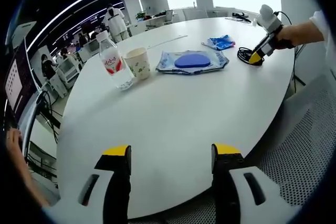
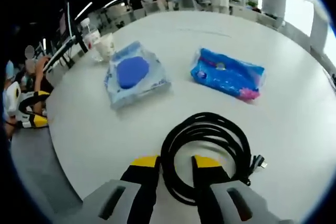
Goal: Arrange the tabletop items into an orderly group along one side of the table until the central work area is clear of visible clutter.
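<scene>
1. Bottle (image 1: pixel 109 53) and paper cup (image 1: pixel 137 62) stand just beside each other at the far left edge of the white table (image 1: pixel 173 124) in the left gripper view; judged from the layout, this is the natural side to gather things toward.
2. Left gripper (image 1: pixel 170 156) hovers over the near table edge, jaws wide apart and holding nothing; keep it clear of the middle.
3. Blue pad in its clear wrapper (image 1: pixel 191 60) lies right of the cup, with the small blue packet (image 1: pixel 220 42) farther right.
4. Coiled black cable (image 2: pixel 207 148) lies at the right side of the table. In the right gripper view the right gripper (image 2: pixel 175 163) has its jaws narrowed across the near side of the coil, one tip outside the loop and one inside; whether they pinch it firmly I cannot tell.
5. Grip several turns together, lift enough that the loose plug end (image 2: pixel 258 163) does not drag, and set it down near the packet.
</scene>
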`<move>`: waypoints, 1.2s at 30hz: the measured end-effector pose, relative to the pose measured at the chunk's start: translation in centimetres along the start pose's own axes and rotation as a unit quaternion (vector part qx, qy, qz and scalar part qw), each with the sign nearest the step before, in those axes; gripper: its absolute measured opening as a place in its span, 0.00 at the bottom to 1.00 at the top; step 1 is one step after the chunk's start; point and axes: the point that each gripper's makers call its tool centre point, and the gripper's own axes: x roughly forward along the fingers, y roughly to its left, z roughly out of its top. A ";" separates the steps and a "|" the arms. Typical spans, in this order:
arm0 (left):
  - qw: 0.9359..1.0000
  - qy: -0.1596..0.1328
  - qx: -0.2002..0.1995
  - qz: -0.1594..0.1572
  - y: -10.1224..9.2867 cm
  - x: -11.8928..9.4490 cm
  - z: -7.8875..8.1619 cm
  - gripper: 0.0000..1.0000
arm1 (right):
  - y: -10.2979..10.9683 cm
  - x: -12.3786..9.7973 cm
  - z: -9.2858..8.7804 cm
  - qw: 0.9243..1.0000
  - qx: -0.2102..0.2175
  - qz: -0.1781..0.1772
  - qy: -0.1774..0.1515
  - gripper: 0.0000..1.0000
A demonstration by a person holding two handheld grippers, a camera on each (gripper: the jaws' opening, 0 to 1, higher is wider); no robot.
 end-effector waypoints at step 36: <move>0.991 -0.050 -0.089 -0.084 3.3 5.1 6.5 0.73 | 6.1 -6.1 1.6 0.970 0.190 0.047 -0.148 0.50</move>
